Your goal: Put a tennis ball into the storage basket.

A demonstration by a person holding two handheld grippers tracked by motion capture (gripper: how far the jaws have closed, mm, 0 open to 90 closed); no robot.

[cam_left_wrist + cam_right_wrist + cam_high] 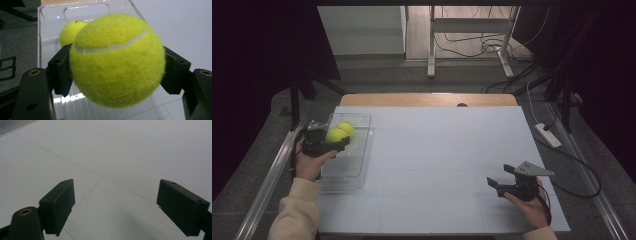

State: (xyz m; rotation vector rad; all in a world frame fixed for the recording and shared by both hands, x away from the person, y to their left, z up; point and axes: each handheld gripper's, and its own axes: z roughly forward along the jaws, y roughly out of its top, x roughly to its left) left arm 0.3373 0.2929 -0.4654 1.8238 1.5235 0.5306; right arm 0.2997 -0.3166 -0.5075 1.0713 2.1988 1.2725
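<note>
Over the clear plastic bin (343,172) at about nine o'clock on the white table (442,150), the left gripper (341,142) had its jaws clamped on a yellow tennis ball (335,135) — one pad on each side of it, the ball held above the bin's floor. Just beyond it, toward one o'clock, a second tennis ball (347,128) lay inside the bin near its far end. Well apart, at roughly four o'clock on the table, the right gripper (498,184) sat in the person's hand with its jaws spread wide and empty — bare white board between them.
</note>
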